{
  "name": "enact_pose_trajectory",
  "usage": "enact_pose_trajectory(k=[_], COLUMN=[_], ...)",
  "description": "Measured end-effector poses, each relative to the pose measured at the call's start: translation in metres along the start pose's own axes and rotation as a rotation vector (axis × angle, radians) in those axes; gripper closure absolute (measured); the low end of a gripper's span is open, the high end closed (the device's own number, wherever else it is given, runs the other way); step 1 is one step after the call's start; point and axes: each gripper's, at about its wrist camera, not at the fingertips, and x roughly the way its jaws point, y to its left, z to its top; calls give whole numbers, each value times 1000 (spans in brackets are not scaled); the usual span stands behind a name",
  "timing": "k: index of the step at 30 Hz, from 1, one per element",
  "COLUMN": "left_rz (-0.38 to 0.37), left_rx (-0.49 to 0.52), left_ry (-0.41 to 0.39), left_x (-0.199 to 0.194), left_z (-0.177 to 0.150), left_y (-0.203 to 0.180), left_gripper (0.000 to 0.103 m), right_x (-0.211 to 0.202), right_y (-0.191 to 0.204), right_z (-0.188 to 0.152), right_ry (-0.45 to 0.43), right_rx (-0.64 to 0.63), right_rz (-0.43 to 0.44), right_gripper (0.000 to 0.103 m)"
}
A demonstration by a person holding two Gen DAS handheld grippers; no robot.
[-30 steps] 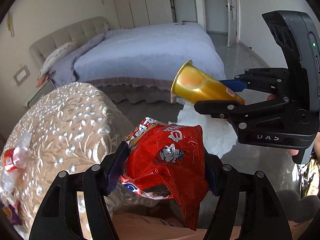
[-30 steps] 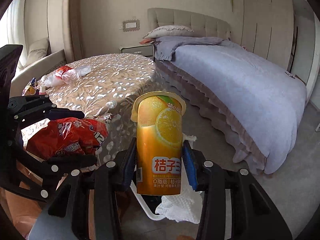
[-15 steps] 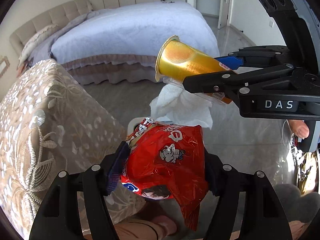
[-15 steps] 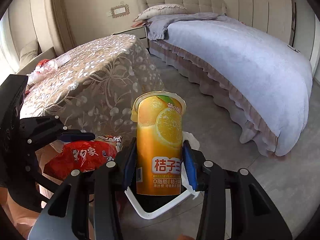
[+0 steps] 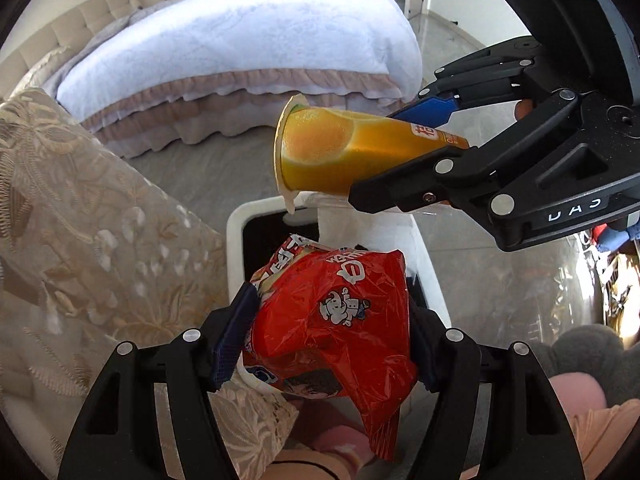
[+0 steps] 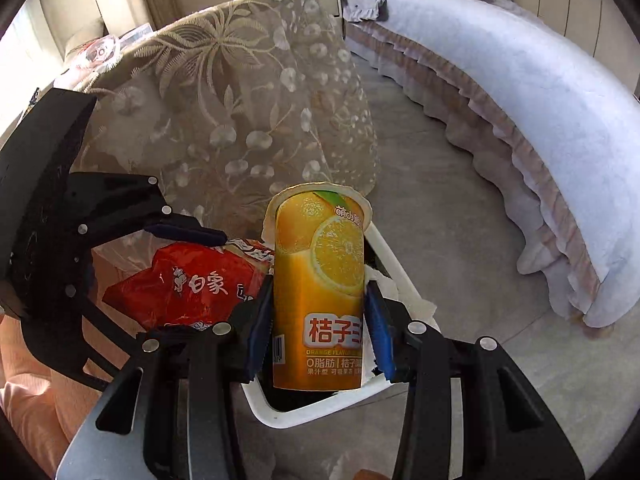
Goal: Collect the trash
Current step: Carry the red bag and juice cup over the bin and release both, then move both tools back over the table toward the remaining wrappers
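My left gripper (image 5: 332,332) is shut on a crumpled red snack bag (image 5: 332,316), held over a white trash bin (image 5: 236,240) on the floor. The bag also shows in the right wrist view (image 6: 192,284). My right gripper (image 6: 318,320) is shut on an orange drink cup (image 6: 320,288) with an orange-slice print, held above the same bin (image 6: 332,404). In the left wrist view the cup (image 5: 344,152) lies sideways in the right gripper (image 5: 424,148), just beyond the bag. White crumpled paper (image 5: 360,228) lies in the bin.
A table with a beige flowered cloth (image 6: 248,92) stands right beside the bin, with bottles and wrappers (image 6: 100,50) on top. A bed with a pale blue cover (image 6: 520,92) is across the grey floor. A person's legs in peach clothing (image 5: 600,436) are close below.
Both grippers have tilted down and moved over the white bin with their loads. The bin has come into full view below the bag and the cup.
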Motion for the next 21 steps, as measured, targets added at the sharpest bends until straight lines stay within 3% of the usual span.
enact_pose_trajectory(k=[1,2,3,4,8,12,21], left_rz=[-6,-20,-31,-25,-20,-46,-63], left_rx=[6,12,19,30,86,69,63], left_ry=[7,19,30,33,69,69,28], left_x=[4,8,13,16,30,34,17], left_z=[-1,-1,-1,-2,-2,-2,6], left_y=[1,2,4,5,3,8,2], left_gripper=[34,26,16,5,5,5,5], right_x=[5,10,15,20,39,48,34], right_y=[1,2,2,2,-6,-7,-1], right_z=[-1,-2,-4,-7,-21,-28,-23], right_ry=[12,28,49,70,152,198,163], right_rx=[-17,-40,-72,-108,-191,-211,-220], right_rz=[1,6,15,19,32,29,20], right_gripper=[58,58,40,4,4,4,4])
